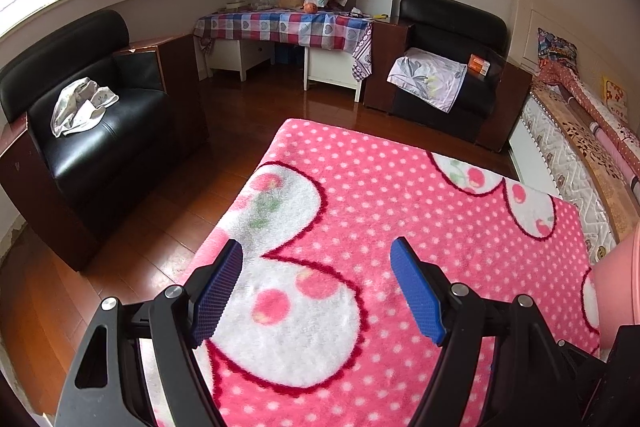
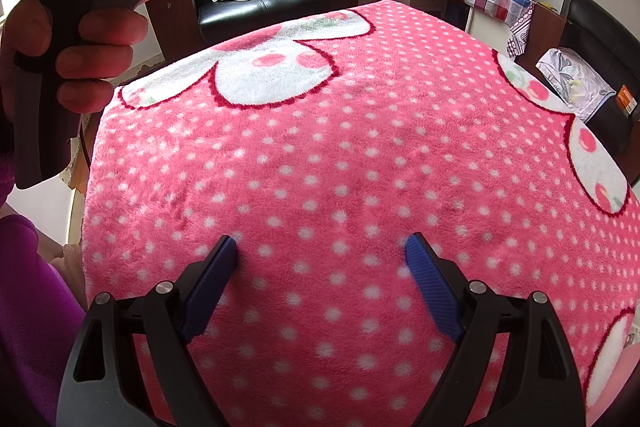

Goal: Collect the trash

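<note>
Going from the left, the left gripper (image 1: 316, 259) is hovering with its blue pads spread and empty over the pink polka-dot blanket (image 1: 400, 195) covering the surface; a hand (image 2: 92, 43) is gripping its handle in the right wrist view. Further right, the right gripper (image 2: 322, 247) is likewise hanging spread wide, pinching nothing. No trash is showing anywhere on the blanket, so its look cannot be told. This appears to be a searching step; the next move probably calls for locating litter first.

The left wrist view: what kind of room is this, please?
Probably a home living room or bedroom: black leather armchairs, a table under a checked cloth, and a pink polka-dot blanket.
</note>
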Available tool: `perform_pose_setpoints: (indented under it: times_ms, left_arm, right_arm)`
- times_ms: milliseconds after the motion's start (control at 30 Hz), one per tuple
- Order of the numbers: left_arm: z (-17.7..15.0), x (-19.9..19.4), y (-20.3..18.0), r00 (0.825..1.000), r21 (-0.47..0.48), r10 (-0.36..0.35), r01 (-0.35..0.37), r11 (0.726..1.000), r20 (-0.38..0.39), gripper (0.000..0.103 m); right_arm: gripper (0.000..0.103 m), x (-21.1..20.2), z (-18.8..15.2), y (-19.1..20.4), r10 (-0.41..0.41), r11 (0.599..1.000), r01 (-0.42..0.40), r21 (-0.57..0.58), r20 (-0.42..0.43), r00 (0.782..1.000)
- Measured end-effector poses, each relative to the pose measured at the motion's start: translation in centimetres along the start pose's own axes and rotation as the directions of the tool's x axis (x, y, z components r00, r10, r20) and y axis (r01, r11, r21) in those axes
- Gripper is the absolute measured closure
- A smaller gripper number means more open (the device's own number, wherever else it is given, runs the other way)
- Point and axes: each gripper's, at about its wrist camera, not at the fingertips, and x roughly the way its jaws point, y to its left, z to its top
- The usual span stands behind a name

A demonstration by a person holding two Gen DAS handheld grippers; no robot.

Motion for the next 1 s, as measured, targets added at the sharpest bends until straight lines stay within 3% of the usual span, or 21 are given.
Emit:
perform_pose_setpoints:
  times_ms: [1000]
  left_arm:
    - [-1.9, -0.9, 3.4, 0.998, -0.016, 0.054, -0.054, 0.998, -0.021, 0.028]
  right_arm:
    - [0.016, 0.1, 0.0, -0.1, 0.001, 1.000, -0.001, -0.001, 0.000, 1.000]
